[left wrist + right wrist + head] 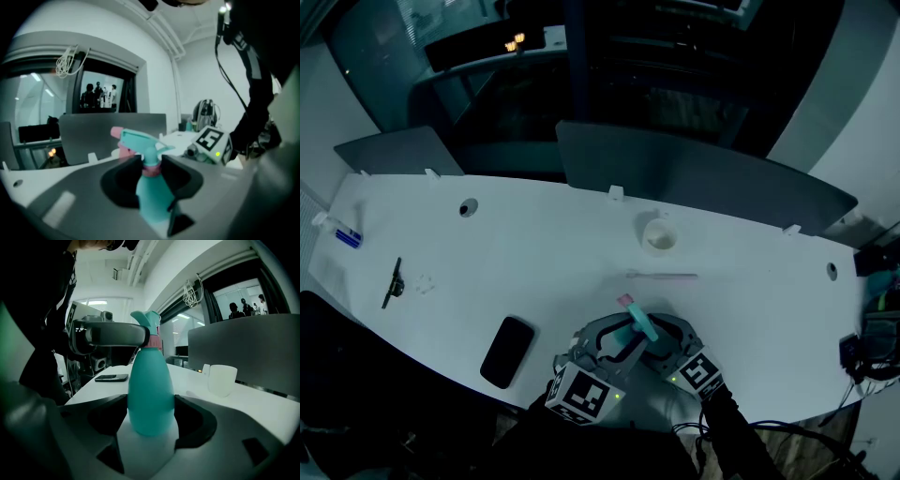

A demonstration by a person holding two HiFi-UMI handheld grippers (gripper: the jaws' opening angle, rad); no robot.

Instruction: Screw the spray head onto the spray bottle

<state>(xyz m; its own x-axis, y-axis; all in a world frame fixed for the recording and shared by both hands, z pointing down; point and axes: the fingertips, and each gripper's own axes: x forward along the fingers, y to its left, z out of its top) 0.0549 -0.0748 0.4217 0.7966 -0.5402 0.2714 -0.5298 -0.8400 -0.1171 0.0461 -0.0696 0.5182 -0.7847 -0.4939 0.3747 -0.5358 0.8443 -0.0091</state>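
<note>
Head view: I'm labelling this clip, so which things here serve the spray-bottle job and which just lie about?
In the job:
spray bottle
spray head
left gripper, at the head's collar
right gripper, round the bottle's body

Lying about:
phone
white cup
thin stick
black tool
small blue thing

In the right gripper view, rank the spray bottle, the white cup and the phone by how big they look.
1. spray bottle: by far the largest, though it is also nearest the camera.
2. white cup: clearly smaller.
3. phone: smallest, a thin sliver. It lies flat and farther back, so its true size is unsure.
</note>
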